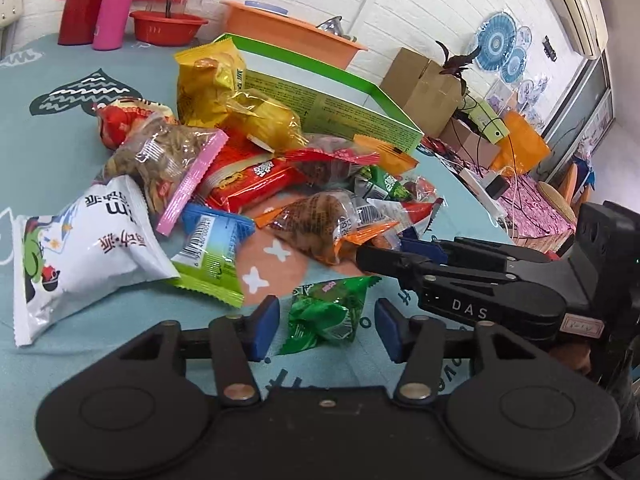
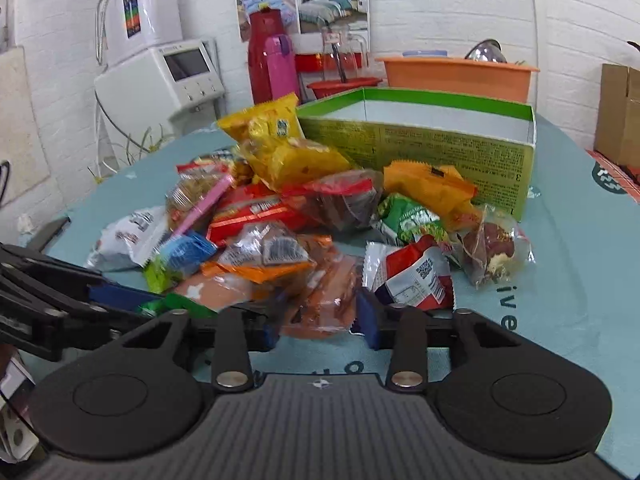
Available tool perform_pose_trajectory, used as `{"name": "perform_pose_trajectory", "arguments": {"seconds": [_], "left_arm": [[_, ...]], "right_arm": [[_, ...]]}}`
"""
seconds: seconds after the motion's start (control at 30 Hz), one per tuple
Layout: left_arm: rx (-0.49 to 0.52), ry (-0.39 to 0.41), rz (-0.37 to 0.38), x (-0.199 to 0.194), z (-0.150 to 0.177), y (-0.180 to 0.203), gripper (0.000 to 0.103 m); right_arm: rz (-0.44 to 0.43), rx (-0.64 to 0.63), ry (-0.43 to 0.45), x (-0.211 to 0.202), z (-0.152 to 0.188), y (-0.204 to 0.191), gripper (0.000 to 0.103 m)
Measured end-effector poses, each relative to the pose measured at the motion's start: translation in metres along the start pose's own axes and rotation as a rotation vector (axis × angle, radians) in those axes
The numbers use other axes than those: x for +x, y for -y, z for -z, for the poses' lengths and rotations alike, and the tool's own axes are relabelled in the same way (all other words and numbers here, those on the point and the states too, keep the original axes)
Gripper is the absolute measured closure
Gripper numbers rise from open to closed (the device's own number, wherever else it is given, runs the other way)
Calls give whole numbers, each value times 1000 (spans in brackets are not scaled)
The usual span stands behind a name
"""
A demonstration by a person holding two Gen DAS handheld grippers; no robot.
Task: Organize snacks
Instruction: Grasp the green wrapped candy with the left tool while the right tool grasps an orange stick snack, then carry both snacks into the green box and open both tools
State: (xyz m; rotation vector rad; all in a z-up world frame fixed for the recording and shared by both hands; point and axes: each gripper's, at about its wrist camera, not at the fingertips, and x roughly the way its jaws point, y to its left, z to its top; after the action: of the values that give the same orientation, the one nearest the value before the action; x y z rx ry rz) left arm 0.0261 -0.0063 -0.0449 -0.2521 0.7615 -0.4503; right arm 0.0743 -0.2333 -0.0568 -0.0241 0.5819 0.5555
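A pile of snack packets [image 1: 248, 168] lies on the teal tablecloth in front of an open green box [image 1: 332, 92]. My left gripper [image 1: 326, 326] is open, its blue pads either side of a small green packet [image 1: 328, 312] on the cloth. My right gripper [image 2: 320, 320] is open around an orange-edged clear packet [image 2: 324, 300] at the near edge of the pile [image 2: 304, 216]. It also shows in the left wrist view [image 1: 384, 248], reaching in from the right. The green box [image 2: 440, 148] stands behind the pile. The left gripper's fingers [image 2: 120, 296] enter from the left.
A red flask [image 1: 84, 0], a pink bottle [image 1: 116, 4], a red bowl [image 1: 168, 26] and an orange tub [image 1: 288, 36] stand at the table's far side. Cardboard boxes [image 1: 424, 84] and cables lie beyond the right table edge. A white appliance [image 2: 168, 76] stands left.
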Motion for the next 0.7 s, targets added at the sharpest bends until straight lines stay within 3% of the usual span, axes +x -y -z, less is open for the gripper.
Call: {"name": "perform_pose_trajectory", "arguments": {"seconds": [0.1, 0.2, 0.3, 0.37, 0.43, 0.57, 0.7], "left_arm": [[15, -9, 15, 4, -1, 2, 54], [14, -1, 21, 8, -3, 4, 43], [28, 6, 15, 10, -2, 6, 45], [53, 11, -6, 11, -1, 8, 48], [40, 1, 10, 10, -1, 7, 52], [25, 12, 71, 2, -8, 8, 52], [50, 101, 121, -18, -32, 17, 52]], "right_arm": [[-21, -27, -10, -9, 4, 0, 56], [-27, -24, -20, -15, 6, 1, 54], [-13, -12, -3, -12, 4, 0, 36], [-10, -8, 9, -8, 3, 0, 36], [-10, -22, 11, -5, 4, 0, 63], [-42, 11, -1, -17, 3, 4, 67], [-27, -9, 83, -40, -9, 3, 67]]}}
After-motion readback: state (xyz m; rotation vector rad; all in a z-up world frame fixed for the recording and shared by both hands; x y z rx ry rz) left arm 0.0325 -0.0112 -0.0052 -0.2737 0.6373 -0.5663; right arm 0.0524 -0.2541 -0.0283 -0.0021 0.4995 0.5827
